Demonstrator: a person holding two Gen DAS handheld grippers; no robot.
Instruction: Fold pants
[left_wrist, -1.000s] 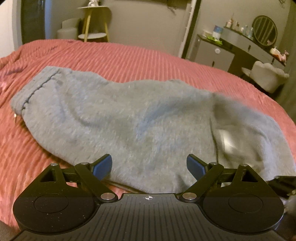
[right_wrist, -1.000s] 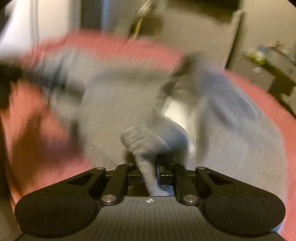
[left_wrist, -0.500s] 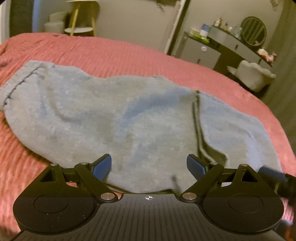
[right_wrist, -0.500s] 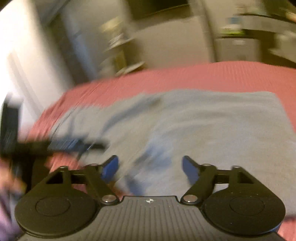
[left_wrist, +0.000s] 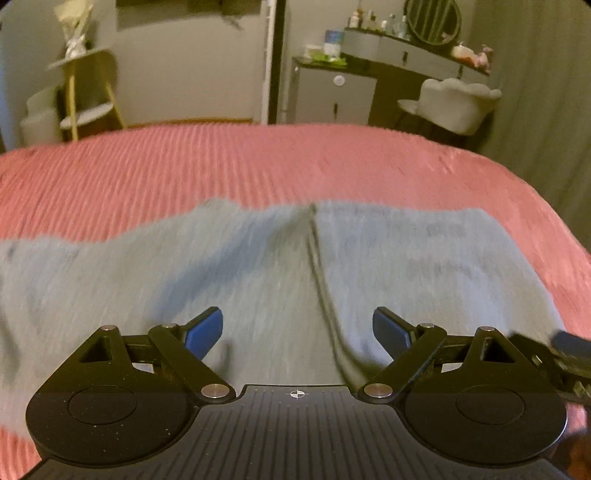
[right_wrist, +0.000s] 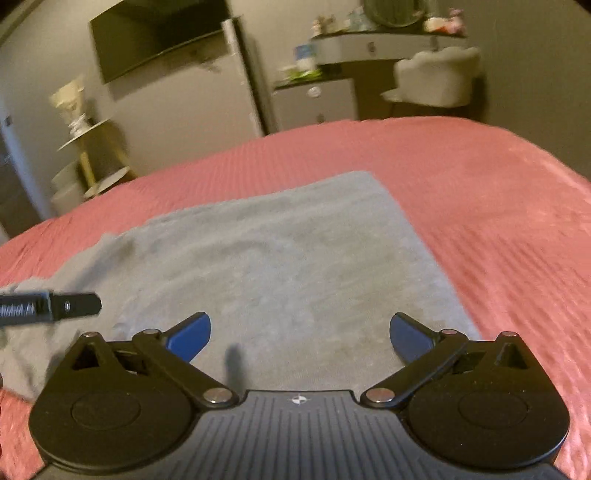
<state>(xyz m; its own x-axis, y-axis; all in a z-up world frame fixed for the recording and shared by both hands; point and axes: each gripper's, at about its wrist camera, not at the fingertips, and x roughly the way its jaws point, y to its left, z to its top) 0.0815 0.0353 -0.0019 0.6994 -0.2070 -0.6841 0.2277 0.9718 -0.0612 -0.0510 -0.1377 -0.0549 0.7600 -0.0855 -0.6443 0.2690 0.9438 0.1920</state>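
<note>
Ahead of the left hand-held gripper (left_wrist: 297, 332), grey pants (left_wrist: 258, 280) are lying flat on a pink bed (left_wrist: 258, 162), a fold edge running away between its wide, empty jaws. Beside it, the right hand-held gripper (right_wrist: 299, 338) is hovering with jaws that have just been opening, nothing between them. Soft, light and limp, the fleecy cloth is likely gripping best at an edge or corner.

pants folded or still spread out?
Folded at least once: the grey pants lie flat on the red bedspread, one layer's edge running across the top. Neither hand-held gripper holds them.
</note>
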